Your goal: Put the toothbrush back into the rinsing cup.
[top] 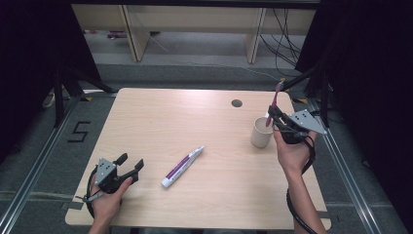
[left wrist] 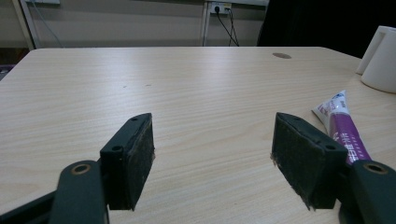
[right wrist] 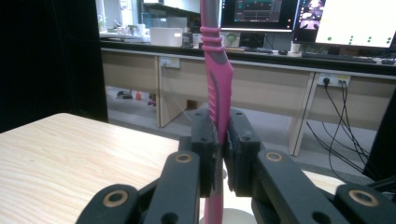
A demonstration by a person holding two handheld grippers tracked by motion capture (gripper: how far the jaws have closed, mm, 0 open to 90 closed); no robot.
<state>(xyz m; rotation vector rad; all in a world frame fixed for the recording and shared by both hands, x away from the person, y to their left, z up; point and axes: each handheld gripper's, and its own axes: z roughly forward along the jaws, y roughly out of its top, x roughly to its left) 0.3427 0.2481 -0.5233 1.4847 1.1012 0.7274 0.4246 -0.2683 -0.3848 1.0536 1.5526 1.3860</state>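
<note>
A pink toothbrush [top: 274,106] stands nearly upright in my right gripper [top: 273,115], which is shut on its handle just above a white cup [top: 261,132] at the table's right side. The right gripper view has the black jaws clamped on the pink and grey toothbrush [right wrist: 218,88], with the cup's rim [right wrist: 236,216] below. My left gripper [top: 130,165] is open near the front left of the table, low over the wood, nothing between its pads [left wrist: 133,158]. A white and purple toothpaste tube [top: 182,167] lies just right of it; the tube [left wrist: 343,127] is beside the right-hand jaw.
The light wooden table [top: 160,117] has a round cable hole [top: 236,103] at its back right. Dark stands and cables flank both sides, and wooden furniture legs stand behind. A white cup [left wrist: 380,58] sits at the far right in the left gripper view.
</note>
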